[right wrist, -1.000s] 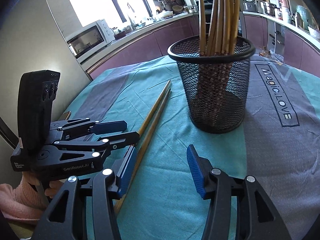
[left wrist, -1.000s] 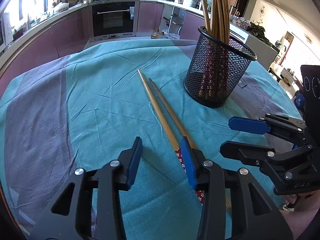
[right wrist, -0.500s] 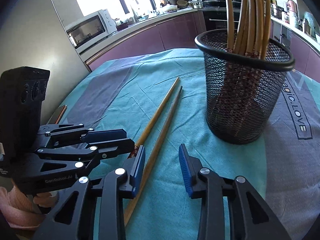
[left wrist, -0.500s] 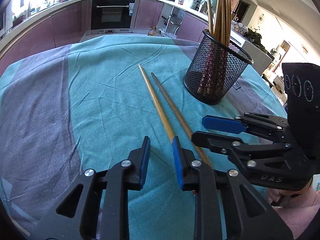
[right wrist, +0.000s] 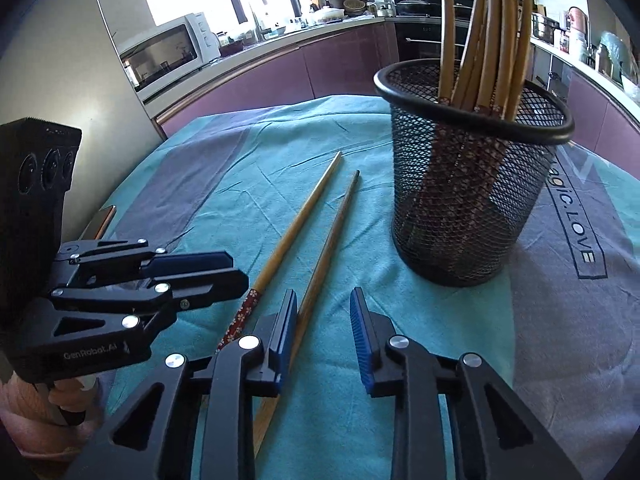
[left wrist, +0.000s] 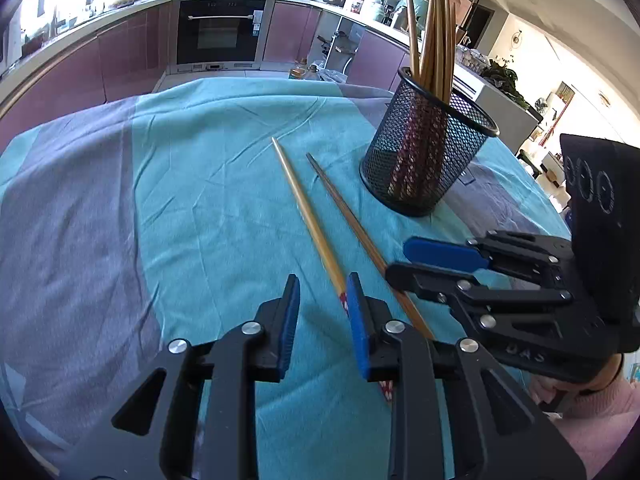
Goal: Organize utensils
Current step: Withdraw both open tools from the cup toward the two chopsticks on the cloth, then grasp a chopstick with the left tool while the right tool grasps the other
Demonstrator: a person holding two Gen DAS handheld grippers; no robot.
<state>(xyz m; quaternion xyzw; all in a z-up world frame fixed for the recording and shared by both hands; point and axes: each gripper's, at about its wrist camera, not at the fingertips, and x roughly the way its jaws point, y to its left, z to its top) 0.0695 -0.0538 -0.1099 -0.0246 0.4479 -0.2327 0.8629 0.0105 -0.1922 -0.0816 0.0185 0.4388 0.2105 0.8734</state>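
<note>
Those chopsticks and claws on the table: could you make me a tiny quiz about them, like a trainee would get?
1. True or false: both loose chopsticks lie flat on the teal cloth.
2. What holds the upright chopsticks: A) glass jar, B) black mesh cup, C) drawer?
3. Fill in: the left claw and the right claw are both ____.

Key: 1 true; 2 B; 3 open.

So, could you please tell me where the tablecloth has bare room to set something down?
The widest bare patch is the teal and grey cloth left of the lighter chopstick. A grey strip lies right of the mesh holder, around the printed lettering. It is crowded near the chopsticks' handle ends, where the left gripper and right gripper sit.
</note>
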